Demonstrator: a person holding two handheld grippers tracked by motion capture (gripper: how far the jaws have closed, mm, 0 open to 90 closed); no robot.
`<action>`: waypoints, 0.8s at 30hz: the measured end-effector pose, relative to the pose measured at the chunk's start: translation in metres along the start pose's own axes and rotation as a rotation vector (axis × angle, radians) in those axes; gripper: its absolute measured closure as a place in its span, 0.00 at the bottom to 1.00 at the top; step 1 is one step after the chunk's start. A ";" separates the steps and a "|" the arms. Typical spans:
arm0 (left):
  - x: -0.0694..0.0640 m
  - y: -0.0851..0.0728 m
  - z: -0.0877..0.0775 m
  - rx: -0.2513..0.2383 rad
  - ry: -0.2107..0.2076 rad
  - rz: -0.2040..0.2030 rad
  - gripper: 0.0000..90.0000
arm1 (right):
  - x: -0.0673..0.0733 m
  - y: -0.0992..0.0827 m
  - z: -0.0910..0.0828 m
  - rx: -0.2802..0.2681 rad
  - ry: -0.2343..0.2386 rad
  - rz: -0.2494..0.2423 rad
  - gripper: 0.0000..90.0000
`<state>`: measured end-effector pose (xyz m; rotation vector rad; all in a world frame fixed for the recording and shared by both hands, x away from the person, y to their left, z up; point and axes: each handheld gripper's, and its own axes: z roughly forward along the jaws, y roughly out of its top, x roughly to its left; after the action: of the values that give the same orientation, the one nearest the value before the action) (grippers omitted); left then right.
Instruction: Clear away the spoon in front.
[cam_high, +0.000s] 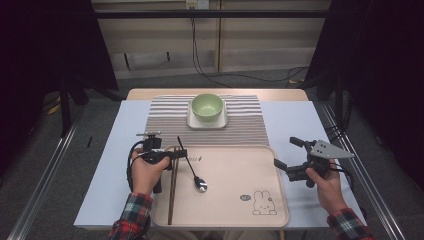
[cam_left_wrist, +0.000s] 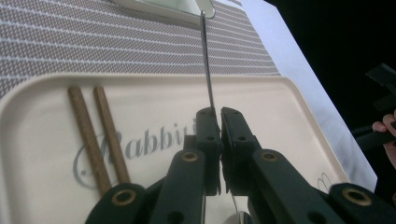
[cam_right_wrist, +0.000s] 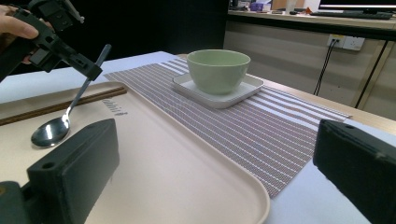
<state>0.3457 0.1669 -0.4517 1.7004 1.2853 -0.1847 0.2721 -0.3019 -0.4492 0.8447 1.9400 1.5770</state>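
A metal spoon (cam_high: 194, 171) slants over the beige tray (cam_high: 235, 175), its bowl end low on the tray and its handle raised. My left gripper (cam_high: 182, 154) is shut on that handle; in the left gripper view the jaws pinch the thin handle (cam_left_wrist: 206, 60) just below its middle. The right gripper view shows the spoon (cam_right_wrist: 51, 130) held by the left gripper (cam_right_wrist: 91, 70). Two brown chopsticks (cam_high: 172, 192) lie along the tray's left side. My right gripper (cam_high: 286, 151) hovers open at the tray's right edge, with nothing between its jaws.
A green bowl (cam_high: 207, 106) stands on a square white plate (cam_high: 207, 123) at the far end of a striped placemat (cam_high: 165, 120). The tray bears a rabbit drawing (cam_high: 262, 202) at its near right. A white sheet (cam_high: 120, 165) covers the table.
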 end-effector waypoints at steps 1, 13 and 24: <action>0.000 -0.001 -0.001 0.007 0.002 0.001 0.96 | 0.000 0.000 0.000 0.000 0.001 -0.001 0.00; -0.005 -0.024 -0.001 0.067 0.004 0.056 0.92 | 0.001 -0.001 0.001 0.003 0.003 0.002 0.00; -0.007 -0.031 0.000 0.093 0.019 0.091 0.90 | 0.001 0.000 0.000 0.006 -0.005 0.001 0.00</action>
<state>0.3177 0.1618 -0.4656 1.8402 1.2270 -0.1772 0.2715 -0.3010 -0.4496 0.8513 1.9420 1.5689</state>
